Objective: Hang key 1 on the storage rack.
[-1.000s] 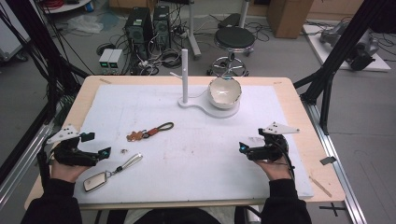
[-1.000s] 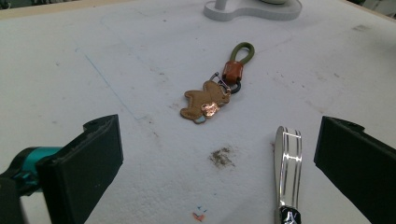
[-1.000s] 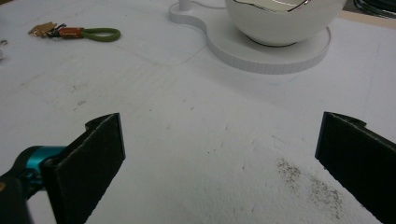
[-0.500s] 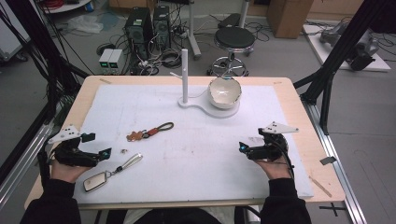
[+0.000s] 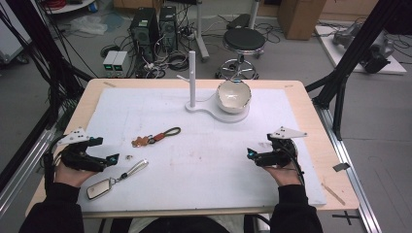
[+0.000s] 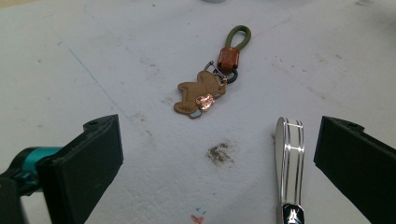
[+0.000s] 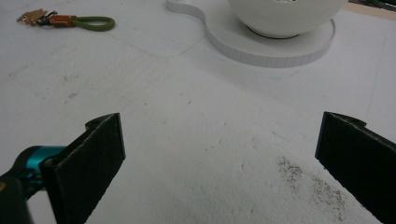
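Brown keychain (image 5: 155, 139) with a green loop is lying flat on the white mat (image 5: 204, 160), left of centre, touching nothing. In the left gripper view it's the tan figure charm (image 6: 199, 94) clipped to an orange collar and the green loop, sitting ahead of the jaws and between them.

Second item: silver key fob (image 5: 101, 188) on a metal strap (image 5: 137, 168), lying near-left on the mat, nearer than the keychain. Strap end is showing in the left gripper view just inside the right-hand jaw (image 6: 289, 158), not touched. A small metal bit (image 5: 129, 157) is sitting between the two items.

Left hand-held gripper (image 5: 111, 159) is resting at the near-left of the bench (image 5: 311, 97), jaws spread wide, gripping nothing, pointing toward the strap and keychain.

Right hand-held gripper (image 5: 250, 153) is sitting near-right, well apart from all items, jaws spread wide over bare mat, holding nothing.

Far centre: white bowl (image 5: 233, 95) is standing on a white stand base (image 5: 214, 108) with an upright post (image 5: 192, 77). The right gripper view is looking at the bowl and base, with the keychain at its far left (image 7: 70, 20).
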`<action>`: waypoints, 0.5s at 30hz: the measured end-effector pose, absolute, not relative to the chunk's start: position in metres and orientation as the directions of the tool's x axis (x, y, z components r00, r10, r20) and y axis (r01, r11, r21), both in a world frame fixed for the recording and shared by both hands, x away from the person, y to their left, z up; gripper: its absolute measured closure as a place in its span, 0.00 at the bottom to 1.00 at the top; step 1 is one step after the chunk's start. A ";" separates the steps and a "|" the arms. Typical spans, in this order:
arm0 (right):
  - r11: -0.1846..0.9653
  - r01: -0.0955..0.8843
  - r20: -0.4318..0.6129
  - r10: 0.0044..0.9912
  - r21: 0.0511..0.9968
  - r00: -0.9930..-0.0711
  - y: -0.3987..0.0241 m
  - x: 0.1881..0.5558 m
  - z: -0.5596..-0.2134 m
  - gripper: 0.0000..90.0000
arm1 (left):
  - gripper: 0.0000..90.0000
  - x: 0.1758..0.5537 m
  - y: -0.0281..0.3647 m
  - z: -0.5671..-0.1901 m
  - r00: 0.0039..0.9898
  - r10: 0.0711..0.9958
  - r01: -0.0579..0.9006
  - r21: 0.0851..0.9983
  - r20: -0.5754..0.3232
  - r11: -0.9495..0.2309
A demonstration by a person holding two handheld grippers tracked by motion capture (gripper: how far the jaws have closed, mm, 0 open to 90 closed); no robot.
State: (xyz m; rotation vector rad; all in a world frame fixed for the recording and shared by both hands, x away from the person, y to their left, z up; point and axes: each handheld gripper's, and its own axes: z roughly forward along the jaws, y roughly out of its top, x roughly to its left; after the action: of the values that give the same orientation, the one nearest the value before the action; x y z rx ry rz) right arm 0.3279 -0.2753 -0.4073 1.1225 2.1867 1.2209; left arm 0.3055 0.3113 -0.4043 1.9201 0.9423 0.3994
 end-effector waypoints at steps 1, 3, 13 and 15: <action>0.291 0.458 0.048 0.801 0.840 -0.597 -0.276 0.328 -0.407 0.01 | 0.02 0.306 0.310 -0.403 0.657 0.749 0.441 0.850 -0.088 -0.287; 0.290 0.458 0.048 0.801 0.840 -0.596 -0.276 0.328 -0.407 0.01 | 0.03 0.308 0.306 -0.401 0.662 0.746 0.431 0.852 -0.073 -0.299; 0.294 0.467 0.051 0.802 0.834 -0.596 -0.277 0.330 -0.408 0.01 | 0.03 0.321 0.292 -0.389 0.695 0.716 0.432 0.833 -0.063 -0.346; 0.293 0.465 0.051 0.801 0.835 -0.596 -0.277 0.330 -0.408 0.01 | 0.03 0.324 0.290 -0.387 0.698 0.714 0.432 0.827 -0.054 -0.360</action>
State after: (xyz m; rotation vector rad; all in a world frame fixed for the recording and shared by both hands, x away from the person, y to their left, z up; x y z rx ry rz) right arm 0.3303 -0.2774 -0.4083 1.1377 2.1898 1.2196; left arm 0.3243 0.2900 -0.3867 2.0078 0.8793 0.3971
